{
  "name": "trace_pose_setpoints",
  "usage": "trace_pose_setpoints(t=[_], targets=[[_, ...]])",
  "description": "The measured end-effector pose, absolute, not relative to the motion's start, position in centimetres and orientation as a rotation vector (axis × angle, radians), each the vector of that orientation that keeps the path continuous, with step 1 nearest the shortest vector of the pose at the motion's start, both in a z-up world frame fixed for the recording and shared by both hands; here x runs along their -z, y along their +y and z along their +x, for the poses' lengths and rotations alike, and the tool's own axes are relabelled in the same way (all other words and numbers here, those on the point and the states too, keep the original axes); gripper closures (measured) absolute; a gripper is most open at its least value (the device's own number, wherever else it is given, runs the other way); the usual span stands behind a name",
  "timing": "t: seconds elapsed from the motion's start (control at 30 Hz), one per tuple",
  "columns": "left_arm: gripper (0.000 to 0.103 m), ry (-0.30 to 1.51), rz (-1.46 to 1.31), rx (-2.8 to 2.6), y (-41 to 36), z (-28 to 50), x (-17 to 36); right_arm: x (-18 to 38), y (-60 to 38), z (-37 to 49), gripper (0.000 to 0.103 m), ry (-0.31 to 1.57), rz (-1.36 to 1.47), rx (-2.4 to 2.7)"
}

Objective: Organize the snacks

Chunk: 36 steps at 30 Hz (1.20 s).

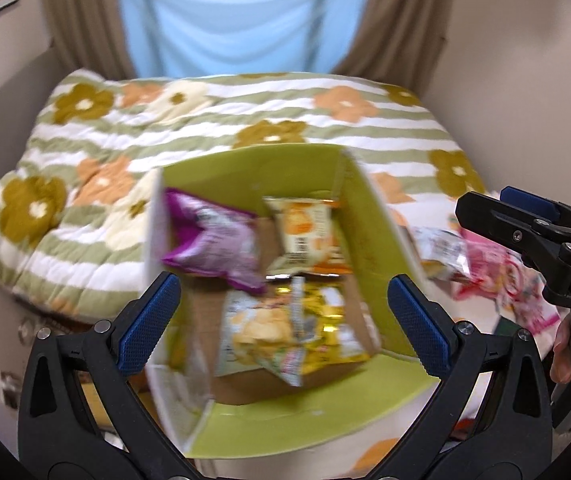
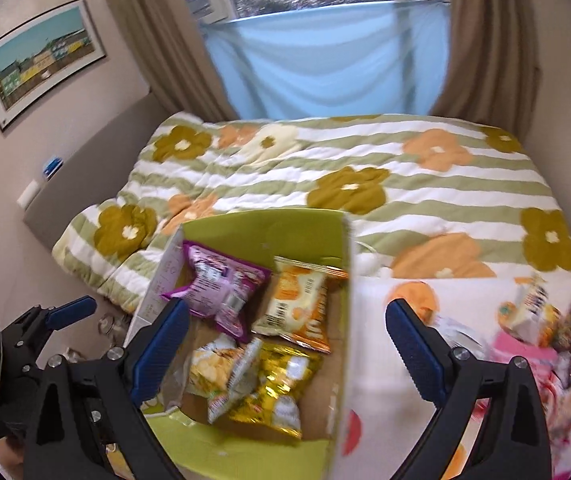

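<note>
A green cardboard box (image 1: 369, 216) (image 2: 277, 228) stands open on the bed's near edge. Inside lie a purple packet (image 1: 213, 240) (image 2: 221, 288), an orange-and-white packet (image 1: 305, 228) (image 2: 297, 304), and yellow and gold chip packets (image 1: 293, 320) (image 2: 261, 388). My left gripper (image 1: 281, 316) is open and empty above the box's near part. My right gripper (image 2: 285, 348) is open and empty over the box's right wall; it also shows at the right of the left wrist view (image 1: 525, 224). A pile of loose packets (image 1: 485, 268) (image 2: 545, 328) lies on the bed right of the box.
The bed has a striped quilt with flowers (image 1: 245, 120) (image 2: 365, 168). Behind it hang brown curtains and a blue cloth (image 2: 325, 60) below a window. A framed picture (image 2: 41, 60) hangs on the left wall. A grey headboard (image 2: 85, 168) lines the bed's left side.
</note>
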<state>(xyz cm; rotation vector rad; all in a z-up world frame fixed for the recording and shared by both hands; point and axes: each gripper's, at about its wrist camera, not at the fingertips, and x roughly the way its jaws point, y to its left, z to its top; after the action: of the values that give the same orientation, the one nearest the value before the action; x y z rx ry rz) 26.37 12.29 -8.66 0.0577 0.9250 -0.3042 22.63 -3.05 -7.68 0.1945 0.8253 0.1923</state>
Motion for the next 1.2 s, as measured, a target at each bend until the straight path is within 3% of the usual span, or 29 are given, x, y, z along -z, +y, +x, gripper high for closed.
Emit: trace_pose_setpoints(t=[0.63, 0.97, 1.2], targets=[[0.001, 0.908, 0.102, 0.503, -4.4, 17.1, 8.6, 6.2, -19.6, 10.7, 0.006, 0.813, 0.110, -0.028], [0.001, 1.007, 0.066, 0.499, -10.6, 12.7, 13.4, 10.3, -26.9, 7.6, 0.006, 0.879, 0.069, -0.061], [0.001, 1.086, 0.204, 0.729, -16.2, 11.2, 19.0, 14.4, -29.9, 7.2, 0.006, 0.947, 0.088, -0.102]])
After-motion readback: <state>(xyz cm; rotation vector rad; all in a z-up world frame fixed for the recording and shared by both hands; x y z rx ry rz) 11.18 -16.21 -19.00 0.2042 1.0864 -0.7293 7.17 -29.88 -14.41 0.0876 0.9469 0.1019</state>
